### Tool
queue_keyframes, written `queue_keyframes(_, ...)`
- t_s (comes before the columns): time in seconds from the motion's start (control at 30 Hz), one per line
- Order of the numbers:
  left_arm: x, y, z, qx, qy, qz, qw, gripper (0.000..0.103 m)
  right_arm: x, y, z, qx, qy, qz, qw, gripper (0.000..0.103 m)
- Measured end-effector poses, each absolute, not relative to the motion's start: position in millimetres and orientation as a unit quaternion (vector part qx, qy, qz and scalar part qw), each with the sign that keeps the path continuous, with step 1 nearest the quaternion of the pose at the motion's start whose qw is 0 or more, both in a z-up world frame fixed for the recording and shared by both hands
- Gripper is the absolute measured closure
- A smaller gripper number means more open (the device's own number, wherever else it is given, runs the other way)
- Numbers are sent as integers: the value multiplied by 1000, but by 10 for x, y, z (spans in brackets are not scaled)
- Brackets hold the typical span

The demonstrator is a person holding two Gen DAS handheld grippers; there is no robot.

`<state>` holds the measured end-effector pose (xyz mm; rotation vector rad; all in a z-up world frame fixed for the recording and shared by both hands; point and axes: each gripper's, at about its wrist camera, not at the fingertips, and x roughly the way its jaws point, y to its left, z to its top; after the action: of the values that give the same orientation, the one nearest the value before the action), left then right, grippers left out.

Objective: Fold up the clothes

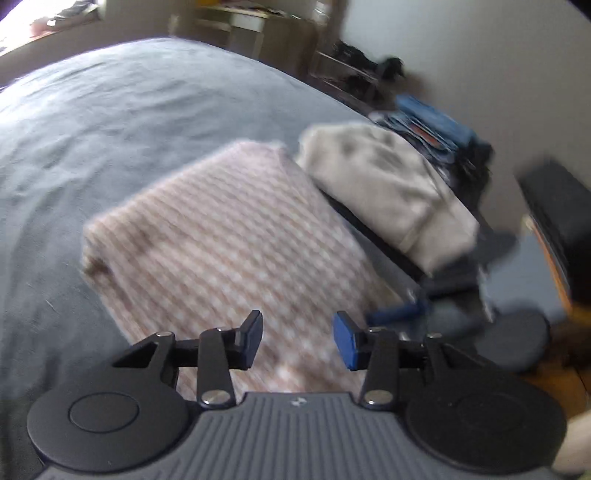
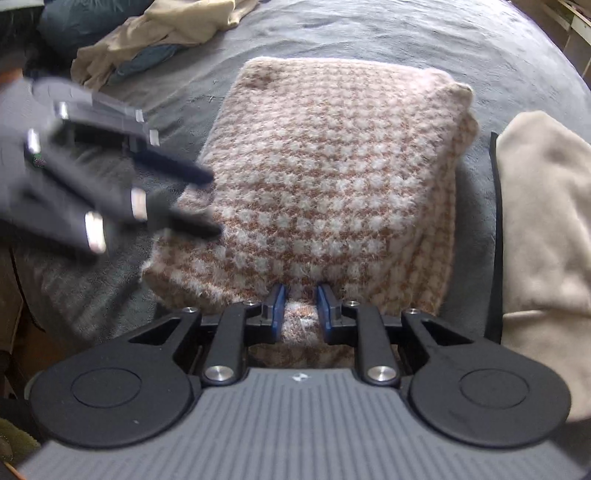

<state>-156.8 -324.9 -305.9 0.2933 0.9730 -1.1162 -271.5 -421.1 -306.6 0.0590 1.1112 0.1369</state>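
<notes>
One folded checked sweater (image 2: 332, 192) lies lengthwise away; right hand-held gripper (image 2: 301, 308) pinches its near edge, left hand-held gripper (image 1: 298, 341) spread above it.

Home bedroom. Main surface is a bed (image 2: 369, 33) with a grey-blue plush cover, rumpled. On the bed: a folded pink-and-white knit (image 2: 325, 184), a cream fleece garment (image 1: 384, 192) just beside it near the bed's edge, and a loose heap of beige clothes (image 2: 166, 33) over something dark blue at the far corner. Beyond the bed's far side in the left wrist view: light wooden shelving (image 1: 251, 26), blurred, and a plain pale wall (image 1: 461, 48). Off the bed's edge: a stack of blue items (image 1: 432, 125), dark clutter, wood flooring (image 1: 554, 384). Daylight comes in beyond the bed's far left corner.
</notes>
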Motion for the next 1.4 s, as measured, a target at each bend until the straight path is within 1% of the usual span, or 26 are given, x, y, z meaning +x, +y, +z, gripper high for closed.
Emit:
queue_keyframes(0.07,-1509,-3322,-3176,136,451,-495,730,60,-2747,-4202,-3078,29,520,63,851,86)
queue_keyframes(0.13,-1510,-3380,-3336,152,451,-490,730,57,-2775,-4201,-3080,32,513,62,856,86)
queue_keyframes(0.2,-1522,-3345,-3327,139,446,-486,739,57,-2787,-4295,-3008,50,516,65,853,86)
queue_keyframes(0.27,-1494,-3315,-3308,126,453,-475,744,57,-2765,-4418,-2812,69,515,65,852,85)
queue_keyframes(0.37,-1519,-3316,-3325,124,449,-469,750,56,-2615,-4566,-2458,69,468,39,880,85)
queue_keyframes(0.47,-1569,-3357,-3328,131,443,-463,756,56,-2284,-4645,-2342,68,417,27,906,84)
queue_keyframes(0.53,-1588,-3353,-3329,131,443,-460,758,56,-2044,-4642,-2523,42,416,9,908,84)
queue_keyframes(0.57,-1597,-3349,-3334,130,443,-459,760,56,-1939,-4646,-2703,34,430,1,902,84)
queue_keyframes(0.63,-1601,-3368,-3350,132,443,-458,759,55,-1785,-4690,-3205,34,489,-12,871,84)
queue_keyframes(0.67,-1608,-3381,-3350,134,442,-456,761,54,-1819,-4716,-3313,41,488,-12,872,84)
queue_keyframes(0.77,-1570,-3391,-3324,130,451,-452,759,53,-1832,-4709,-3186,26,487,-7,873,83)
queue_keyframes(0.83,-1512,-3370,-3264,119,464,-443,758,52,-1858,-4833,-3025,61,481,-5,875,81)
queue_keyframes(0.87,-1472,-3352,-3222,108,472,-436,758,50,-1887,-4930,-2947,92,471,-3,877,74)
queue_keyframes(0.9,-1428,-3323,-3177,96,481,-425,760,49,-1892,-5015,-2917,120,462,-6,879,63)
queue_keyframes(0.93,-1361,-3274,-3142,78,490,-412,765,46,-1914,-5118,-2875,144,456,-16,878,55)
queue_keyframes(0.97,-1292,-3224,-3108,59,497,-397,769,44,-1976,-5194,-2843,165,451,-26,877,46)
queue_keyframes(1.0,-1211,-3149,-3081,35,505,-380,774,42,-2016,-5295,-2829,189,445,-30,875,42)
queue_keyframes(1.03,-1114,-3067,-3081,6,515,-362,777,38,-2025,-5403,-2840,217,442,-31,870,39)
queue_keyframes(1.07,-993,-2998,-3114,-27,528,-346,775,33,-1996,-5464,-2898,245,441,-28,863,33)
queue_keyframes(1.1,-880,-2931,-3191,-56,544,-331,769,32,-1959,-5552,-2960,272,442,-21,854,26)
queue_keyframes(1.17,-679,-2811,-3364,-106,576,-300,753,32,-1885,-5684,-3122,317,452,-18,833,23)
queue_keyframes(1.27,-522,-2725,-3562,-136,603,-283,733,32,-1810,-5824,-3295,374,469,-16,800,23)
queue_keyframes(1.37,-451,-2676,-3700,-173,621,-295,706,30,-1803,-5879,-3358,394,473,-15,788,16)
queue_keyframes(1.4,-433,-2666,-3748,-187,624,-299,697,30,-1793,-5890,-3372,394,476,-15,786,16)
